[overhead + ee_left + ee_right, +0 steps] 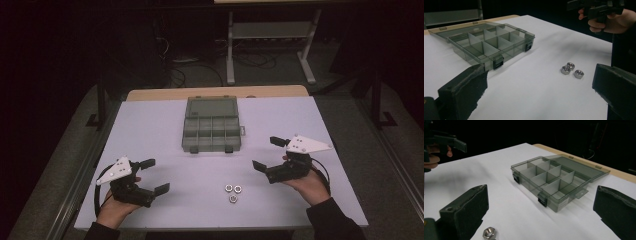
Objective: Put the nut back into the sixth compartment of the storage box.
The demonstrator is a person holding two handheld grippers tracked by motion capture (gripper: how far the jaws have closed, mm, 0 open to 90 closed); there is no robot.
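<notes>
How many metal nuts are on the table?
3 nuts, clustered near the table's front edge between both grippers: two side by side, one just nearer the person. The organizer box compartments look empty.

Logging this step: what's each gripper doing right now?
Left gripper: open, holding nothing.
Right gripper: open, holding nothing.

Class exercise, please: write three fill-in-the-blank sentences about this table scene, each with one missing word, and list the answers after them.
1. The number of nuts lying on the table is ____.
2. The lid of the box is ____.
3. Both the left gripper and the right gripper have their jaws ____.

Answers: three; open; open
</notes>
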